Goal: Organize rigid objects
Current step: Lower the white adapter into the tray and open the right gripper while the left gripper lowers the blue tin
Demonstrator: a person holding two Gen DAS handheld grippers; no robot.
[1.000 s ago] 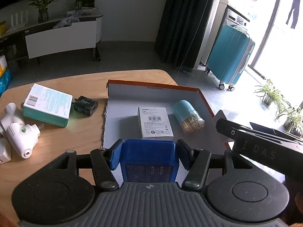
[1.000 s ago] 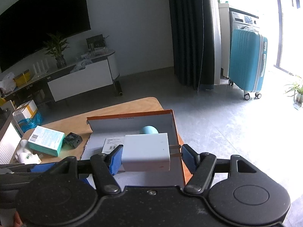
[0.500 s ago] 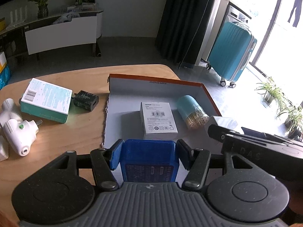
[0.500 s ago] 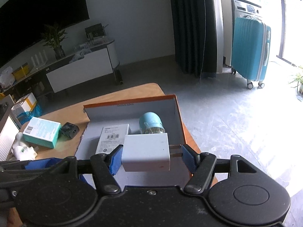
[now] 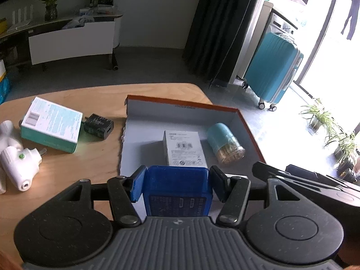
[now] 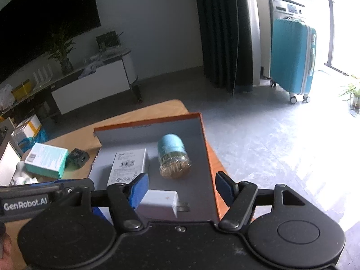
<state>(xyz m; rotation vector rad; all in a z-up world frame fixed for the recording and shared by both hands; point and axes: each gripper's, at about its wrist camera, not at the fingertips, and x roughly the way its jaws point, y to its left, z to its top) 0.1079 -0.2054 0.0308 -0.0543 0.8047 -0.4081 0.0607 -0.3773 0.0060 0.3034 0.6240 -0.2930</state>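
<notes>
Orange-rimmed box (image 6: 208, 148): white charger (image 6: 157, 203) lying inside, right gripper (image 6: 181, 190) spread open above it. Left gripper (image 5: 176, 185) clamps blue box (image 5: 176, 184) at box's near edge.

Count: one orange-rimmed box (image 5: 247, 123); inside, one white carton (image 5: 183, 148), one toothpick jar (image 5: 225, 144), one white charger (image 6: 157, 204); one blue block (image 5: 177, 189); two grippers

My left gripper (image 5: 176, 185) angled downward, jaws clamped on something between them, my right gripper (image 6: 181, 187) angled downward beside it, jaws apart, gripping nothing
</notes>
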